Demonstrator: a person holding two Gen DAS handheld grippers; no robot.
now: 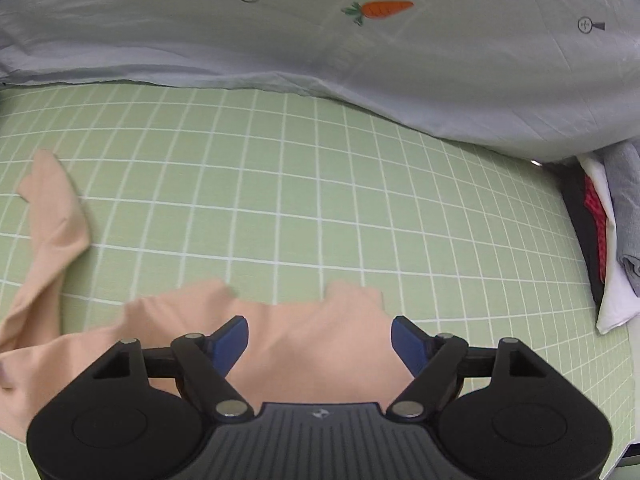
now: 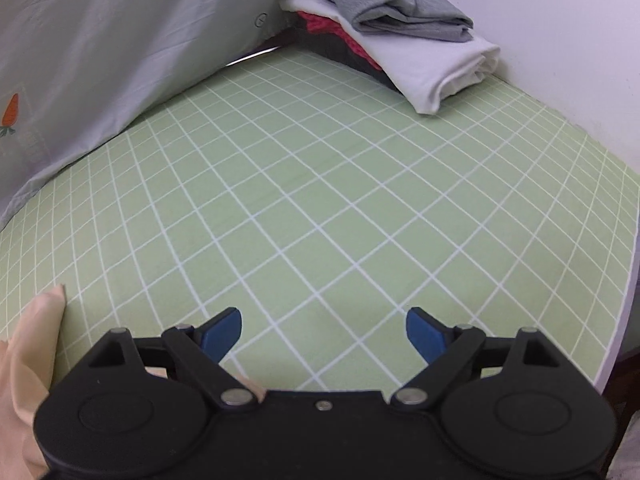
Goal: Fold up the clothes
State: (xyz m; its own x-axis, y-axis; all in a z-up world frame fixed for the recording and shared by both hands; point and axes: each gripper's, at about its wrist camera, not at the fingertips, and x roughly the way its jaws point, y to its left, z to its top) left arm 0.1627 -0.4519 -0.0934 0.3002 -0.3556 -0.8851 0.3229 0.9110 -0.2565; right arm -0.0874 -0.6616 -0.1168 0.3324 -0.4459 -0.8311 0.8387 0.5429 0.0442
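Observation:
A peach garment lies crumpled on the green grid sheet, with one sleeve stretched out at the far left. My left gripper hovers open just above the garment's near edge, blue fingertips wide apart with cloth showing between them but not pinched. In the right wrist view the same garment shows only at the lower left. My right gripper is open over bare green sheet, holding nothing.
A pale grey quilt with a carrot print is bunched along the far side. A stack of folded clothes, grey on white on red and black, sits at the far right corner. The bed's right edge drops off nearby.

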